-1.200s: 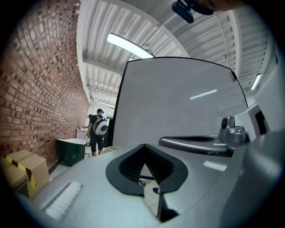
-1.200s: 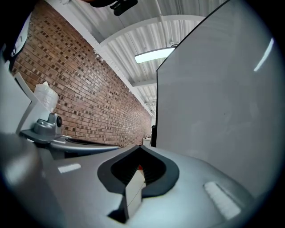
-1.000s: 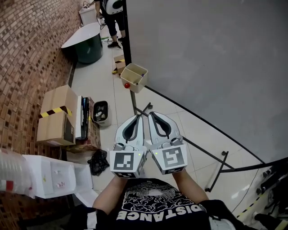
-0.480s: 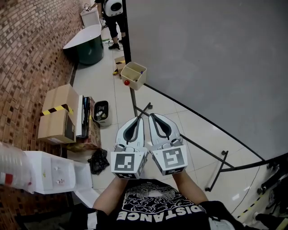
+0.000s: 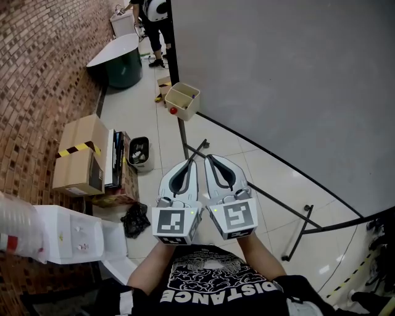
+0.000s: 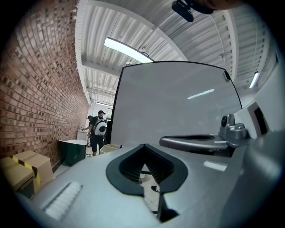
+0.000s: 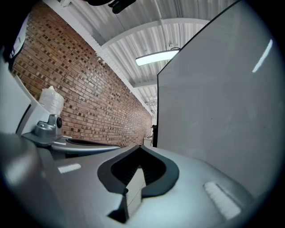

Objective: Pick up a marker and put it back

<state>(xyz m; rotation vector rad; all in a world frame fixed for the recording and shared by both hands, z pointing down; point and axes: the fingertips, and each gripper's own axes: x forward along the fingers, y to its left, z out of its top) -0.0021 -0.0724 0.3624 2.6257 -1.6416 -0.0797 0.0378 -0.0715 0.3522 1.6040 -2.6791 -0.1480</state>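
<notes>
A pale tiled floor (image 5: 265,179) runs between a brick wall (image 5: 37,74) on the left and one large grey panel (image 5: 278,74) on the right. Against the wall stand two cardboard boxes (image 5: 75,176), one small black bin (image 5: 138,153) and, further off, one dark green tub (image 5: 121,65). One beige tray (image 5: 182,100) sits at the foot of the panel with one red ball (image 5: 174,111) touching its near side. One person (image 5: 154,15) stands at the far end

Compared with a second ago, the tray sits a little higher in the head view and the boxes have slid slightly, so the camera has tipped a touch. The two grippers are where they were, side by side in front of the chest, with their jaws as before

The left gripper (image 5: 192,162) has its jaws pressed together at the tips, and the left gripper view shows only floor and panel through the loop between them. The right gripper (image 5: 208,158) is likewise closed tip to tip on nothing, just beside the left one and pointing the same way

The marker cannot be picked out in any view; what lies inside the tray is too small to tell
</notes>
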